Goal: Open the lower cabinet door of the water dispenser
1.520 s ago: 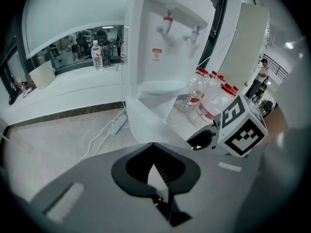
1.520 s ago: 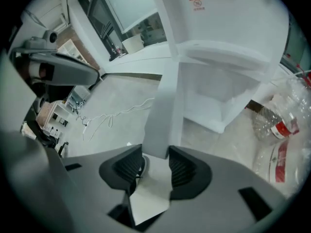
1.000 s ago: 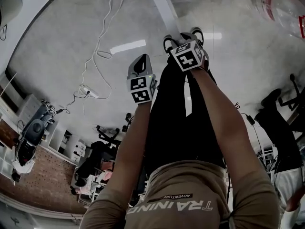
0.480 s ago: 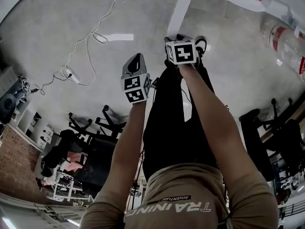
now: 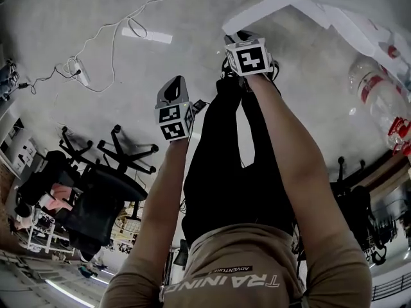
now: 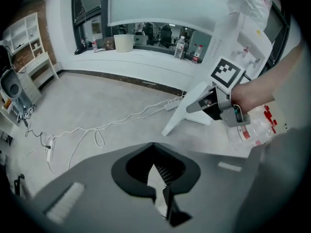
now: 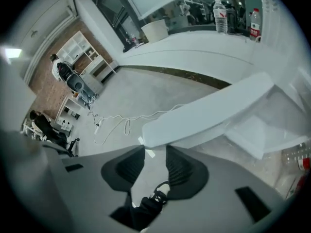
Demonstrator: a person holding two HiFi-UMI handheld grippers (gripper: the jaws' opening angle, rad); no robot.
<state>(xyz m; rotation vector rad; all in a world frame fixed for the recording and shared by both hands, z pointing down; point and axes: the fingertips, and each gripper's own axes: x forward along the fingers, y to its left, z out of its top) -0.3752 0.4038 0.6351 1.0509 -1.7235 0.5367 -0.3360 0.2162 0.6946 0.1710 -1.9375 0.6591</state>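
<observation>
The white lower cabinet door (image 7: 209,110) stands swung out from the water dispenser (image 6: 243,38), over the grey floor (image 6: 97,101). In the right gripper view its rounded lower corner lies just past the tips of the right gripper (image 7: 155,149). That gripper's jaws have just been closing but are apart, and nothing is between them. Through the gap only the floor and the person's shoe (image 7: 158,195) show. Whether the tips touch the door cannot be told.

The left gripper (image 6: 154,147) hangs to the left of the right one, apart from the door. Its jaws meet at the tips and hold nothing.

A white cable (image 6: 107,127) snakes across the floor to a power strip (image 6: 172,104) near the door. Clear plastic bottles (image 5: 379,88) lie on the floor beside the dispenser. A black office chair (image 5: 112,172) stands well apart on the left.
</observation>
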